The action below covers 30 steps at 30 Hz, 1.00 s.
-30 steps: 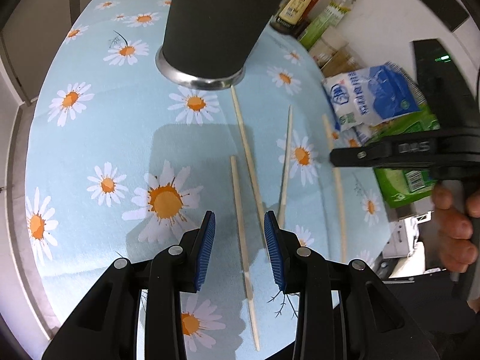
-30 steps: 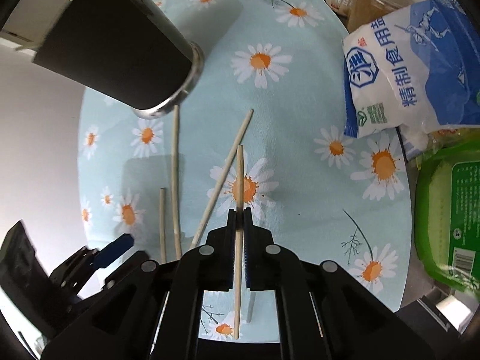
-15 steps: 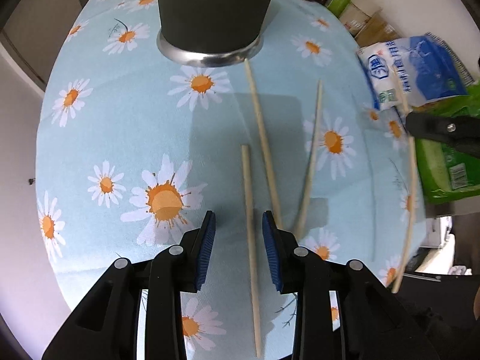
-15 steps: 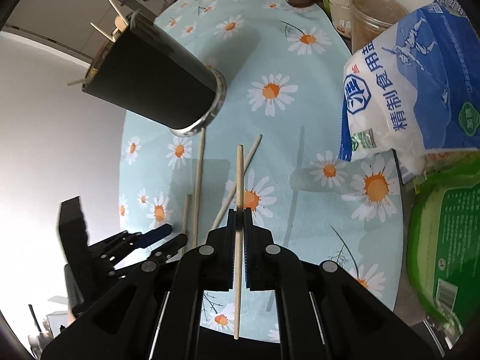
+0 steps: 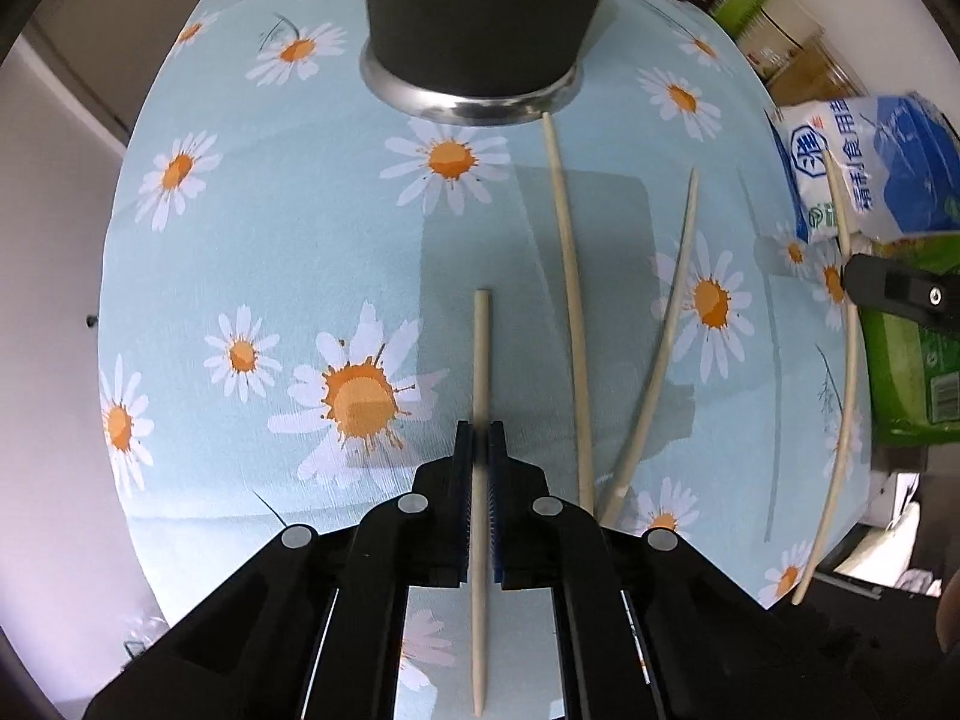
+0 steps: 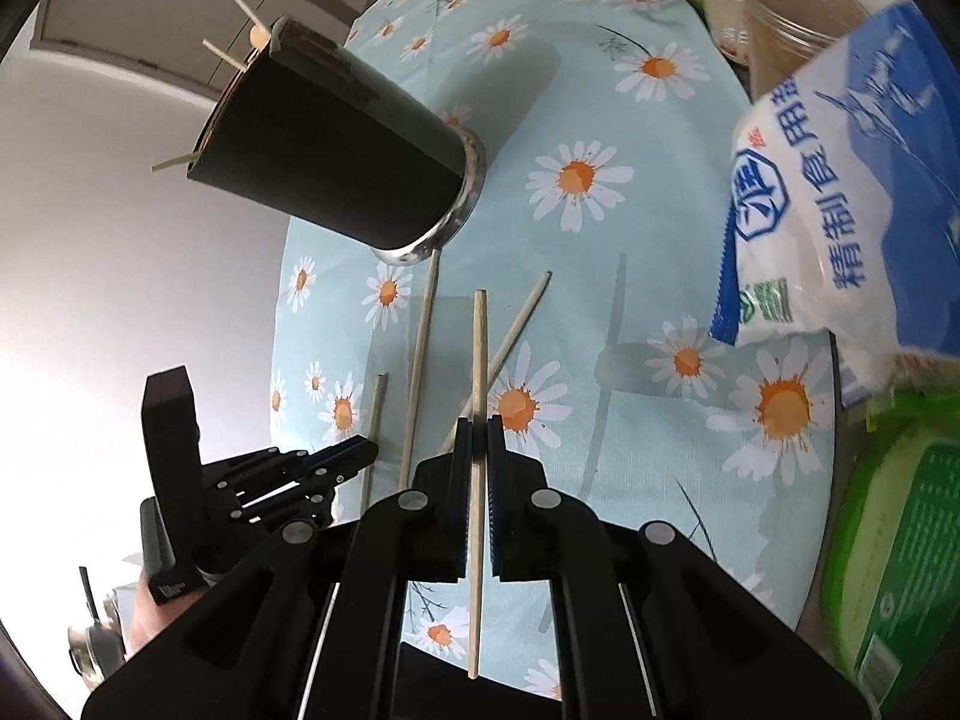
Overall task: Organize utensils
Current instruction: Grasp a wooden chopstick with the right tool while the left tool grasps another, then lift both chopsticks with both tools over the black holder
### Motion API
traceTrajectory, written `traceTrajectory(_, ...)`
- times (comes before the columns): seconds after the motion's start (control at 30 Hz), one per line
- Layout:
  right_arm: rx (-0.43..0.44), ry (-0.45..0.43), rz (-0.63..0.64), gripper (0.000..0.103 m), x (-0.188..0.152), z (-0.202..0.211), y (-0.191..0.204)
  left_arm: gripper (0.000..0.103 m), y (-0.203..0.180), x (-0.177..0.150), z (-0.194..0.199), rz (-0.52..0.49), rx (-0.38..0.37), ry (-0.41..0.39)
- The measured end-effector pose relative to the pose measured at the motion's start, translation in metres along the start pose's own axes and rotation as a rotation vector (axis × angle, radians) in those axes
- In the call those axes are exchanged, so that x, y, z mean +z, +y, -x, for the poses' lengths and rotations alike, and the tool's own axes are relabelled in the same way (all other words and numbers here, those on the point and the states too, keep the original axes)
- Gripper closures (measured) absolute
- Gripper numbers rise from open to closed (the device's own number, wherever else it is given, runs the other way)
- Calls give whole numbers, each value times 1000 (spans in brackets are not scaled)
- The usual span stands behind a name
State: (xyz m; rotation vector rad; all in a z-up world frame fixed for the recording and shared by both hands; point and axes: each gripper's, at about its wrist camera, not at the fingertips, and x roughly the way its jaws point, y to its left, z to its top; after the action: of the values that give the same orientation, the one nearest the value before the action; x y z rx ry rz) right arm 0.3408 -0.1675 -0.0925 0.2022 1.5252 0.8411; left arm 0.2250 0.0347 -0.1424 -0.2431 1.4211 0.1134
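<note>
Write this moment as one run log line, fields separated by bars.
left gripper: shut on chopstick | right gripper: shut on second chopstick | loose chopsticks on cloth: two | black holder: upright

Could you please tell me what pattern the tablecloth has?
White-and-orange daisies on the light blue tablecloth, clearest in the left wrist view.

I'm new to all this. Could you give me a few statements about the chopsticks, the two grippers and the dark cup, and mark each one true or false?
1. Each gripper is clamped on one chopstick. True: the left gripper and the right gripper each pinch one.
2. The black holder is empty. False: sticks poke out of its top.
3. Two loose chopsticks lie on the daisy cloth between the grippers. True.
4. The salt bag lies left of the holder. False: it sits at the right edge.
</note>
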Motion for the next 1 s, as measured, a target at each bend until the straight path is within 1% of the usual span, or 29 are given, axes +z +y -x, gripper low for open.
traceTrajectory(0.17,1,4,38,97,3,0,6,99,7,-2,7,24,2,-21)
traceTrajectory(0.23,3,-3,49,97,5,0,8,99,12,-5,17,32,-9,-46)
traceTrajectory(0.33,-5,-23,74,97,6,-2,14,99,11,-8,32,37,-25,-86)
traceTrajectory(0.43,-18,-48,80,97,8,-3,20,99,22,0,47,48,-38,-130)
traceTrajectory(0.5,-17,-64,83,97,9,-3,26,99,20,-1,59,42,-73,-166)
traceTrajectory(0.57,-3,-89,90,97,10,-2,32,99,23,-1,72,29,-97,-205)
traceTrajectory(0.63,40,-129,112,97,8,0,43,99,24,-1,82,19,-124,-246)
traceTrajectory(0.7,53,-173,140,97,5,3,55,99,24,0,95,-7,-132,-298)
traceTrajectory(0.77,69,-206,172,97,4,6,68,99,28,0,103,-11,-174,-330)
traceTrajectory(0.9,95,-269,212,97,3,12,91,99,38,12,124,-29,-235,-380)
traceTrajectory(1.0,112,-330,226,97,4,18,104,99,46,19,139,-57,-262,-429)
